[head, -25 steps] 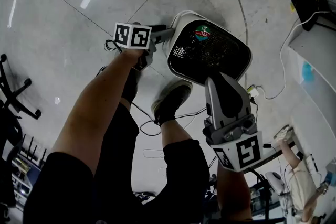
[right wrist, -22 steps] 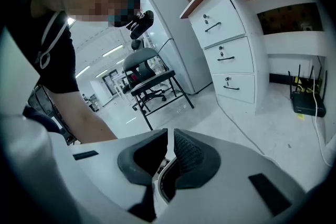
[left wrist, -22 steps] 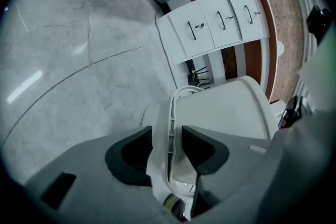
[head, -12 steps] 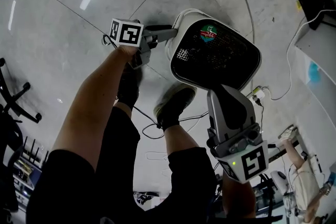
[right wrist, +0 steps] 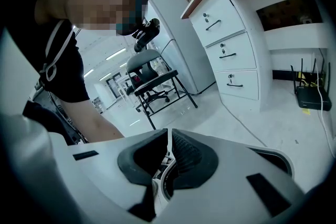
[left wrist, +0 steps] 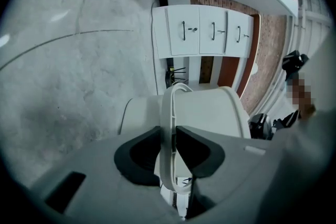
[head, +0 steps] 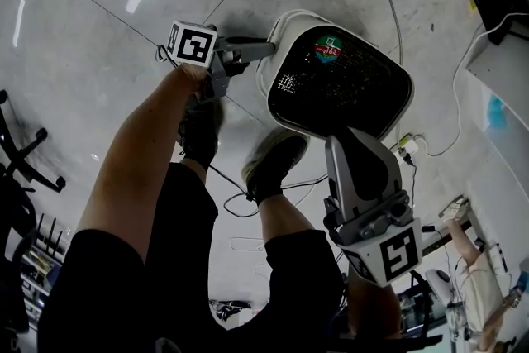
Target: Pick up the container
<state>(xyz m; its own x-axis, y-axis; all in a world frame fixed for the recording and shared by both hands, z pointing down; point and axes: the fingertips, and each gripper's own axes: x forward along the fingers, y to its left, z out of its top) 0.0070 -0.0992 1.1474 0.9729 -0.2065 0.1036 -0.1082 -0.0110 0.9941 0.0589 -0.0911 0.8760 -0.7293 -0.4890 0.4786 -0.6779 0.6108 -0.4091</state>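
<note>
Left arm (head: 145, 161) stretched toward upper centre, left gripper (head: 264, 50) jaws closing on white container (head: 285, 33) rim, right gripper (right wrist: 167, 138) clamped on its lower edge

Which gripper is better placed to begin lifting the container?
Left, likely: the left gripper is closing its jaws with the container's white handle between them, a proper lifting point; the right gripper only pinches the thin rim.
</note>
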